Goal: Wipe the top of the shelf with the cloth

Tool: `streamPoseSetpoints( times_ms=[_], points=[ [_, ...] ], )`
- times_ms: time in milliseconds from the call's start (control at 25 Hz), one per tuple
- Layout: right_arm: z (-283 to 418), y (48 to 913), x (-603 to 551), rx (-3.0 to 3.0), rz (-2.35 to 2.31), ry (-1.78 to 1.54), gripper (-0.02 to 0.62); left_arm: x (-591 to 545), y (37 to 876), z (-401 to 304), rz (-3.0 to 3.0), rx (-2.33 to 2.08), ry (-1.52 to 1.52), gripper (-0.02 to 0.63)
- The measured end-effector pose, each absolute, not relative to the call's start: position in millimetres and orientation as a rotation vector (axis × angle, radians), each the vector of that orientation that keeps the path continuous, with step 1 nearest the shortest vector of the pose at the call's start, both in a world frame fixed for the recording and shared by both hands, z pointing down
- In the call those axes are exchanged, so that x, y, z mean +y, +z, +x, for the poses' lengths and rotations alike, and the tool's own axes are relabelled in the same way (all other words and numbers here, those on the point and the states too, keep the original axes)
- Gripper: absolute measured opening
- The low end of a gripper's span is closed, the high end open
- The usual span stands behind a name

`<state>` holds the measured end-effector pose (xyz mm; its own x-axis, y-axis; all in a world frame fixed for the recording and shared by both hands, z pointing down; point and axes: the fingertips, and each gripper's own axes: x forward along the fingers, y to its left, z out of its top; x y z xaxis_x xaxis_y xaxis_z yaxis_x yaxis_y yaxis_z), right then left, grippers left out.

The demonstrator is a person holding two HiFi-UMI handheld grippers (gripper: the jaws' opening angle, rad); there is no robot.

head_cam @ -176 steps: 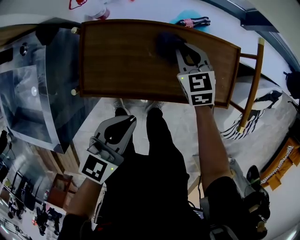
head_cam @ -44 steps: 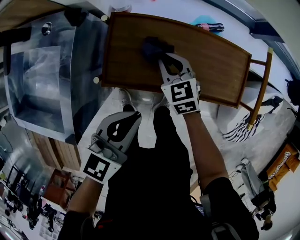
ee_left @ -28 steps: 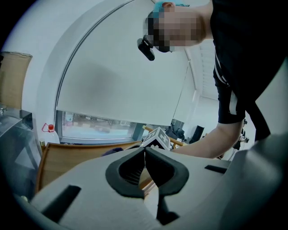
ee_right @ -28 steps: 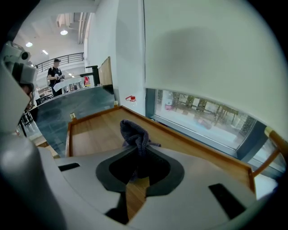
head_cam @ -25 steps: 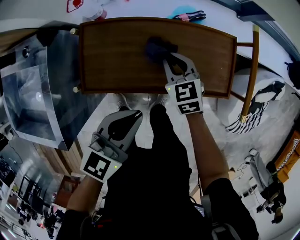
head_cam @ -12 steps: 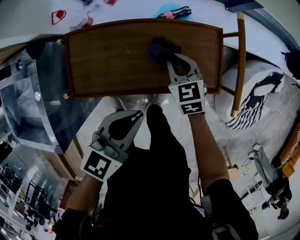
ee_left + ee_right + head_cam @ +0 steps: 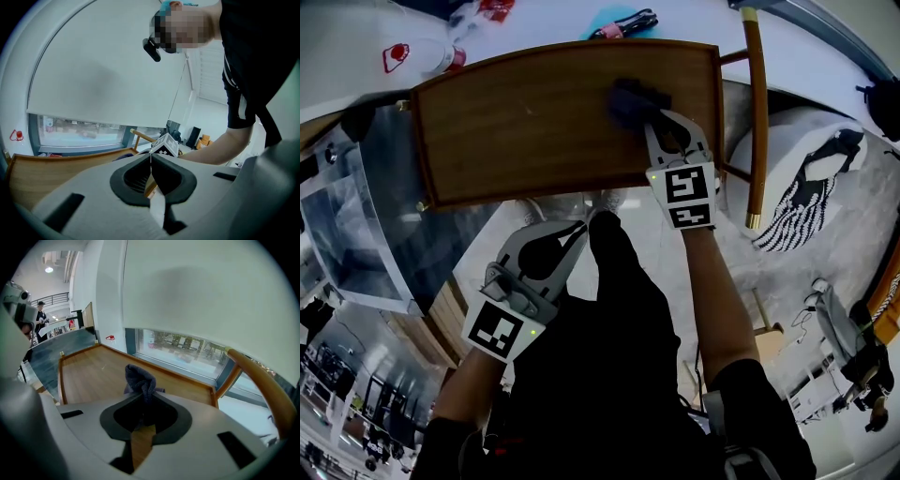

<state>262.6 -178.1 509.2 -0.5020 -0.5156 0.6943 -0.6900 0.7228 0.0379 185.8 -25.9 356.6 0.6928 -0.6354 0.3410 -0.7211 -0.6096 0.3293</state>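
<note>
The shelf top (image 7: 525, 117) is a brown wooden board with a raised rim; the right gripper view shows it too (image 7: 93, 376). A dark blue cloth (image 7: 633, 101) rests on its right part, bunched up (image 7: 139, 378). My right gripper (image 7: 666, 127) is shut on the cloth and presses it to the wood. My left gripper (image 7: 553, 246) hangs below the shelf's near edge, over the person's dark trousers, shut with nothing in it. In the left gripper view (image 7: 151, 157) its jaws meet with no gap.
A glass-topped table (image 7: 356, 225) stands left of the shelf. A wooden chair rail (image 7: 755, 112) runs along the shelf's right side. Small items and a blue pad (image 7: 619, 21) lie on the white sill behind. White shoes (image 7: 581, 202) show below the shelf edge.
The right gripper has slid the cloth rightward along the shelf top, toward its right end. The left gripper has stayed in place.
</note>
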Motion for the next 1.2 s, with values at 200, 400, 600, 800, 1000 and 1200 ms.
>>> streamPoseSetpoints(
  times_ms=[200, 400, 600, 800, 1000, 1200],
  points=[
    [286.1, 509.5, -183.1, -2.192, 0.951, 0.323, 0.043, -30.0, 356.3, 201.2, 2.476, -1.022, 0.261, 0.025],
    [304.6, 511.8, -184.9, -2.163, 0.988, 0.327, 0.043, -30.4, 358.4, 211.4, 2.486, -0.998, 0.271, 0.025],
    [309.8, 511.8, -183.1, -2.153, 1.001, 0.327, 0.043, -28.4, 357.4, 213.4, 2.489, -0.998, 0.269, 0.025],
    [298.1, 498.5, -181.7, -2.177, 0.995, 0.302, 0.043, -22.5, 353.0, 206.0, 2.484, -1.025, 0.259, 0.025],
    [262.8, 475.1, -173.6, -2.240, 0.961, 0.277, 0.043, -13.3, 343.1, 186.5, 2.484, -1.074, 0.237, 0.025],
    [205.6, 454.8, -156.5, -2.312, 0.893, 0.263, 0.043, 4.6, 337.1, 150.0, 2.453, -1.144, 0.227, 0.025]
  ],
)
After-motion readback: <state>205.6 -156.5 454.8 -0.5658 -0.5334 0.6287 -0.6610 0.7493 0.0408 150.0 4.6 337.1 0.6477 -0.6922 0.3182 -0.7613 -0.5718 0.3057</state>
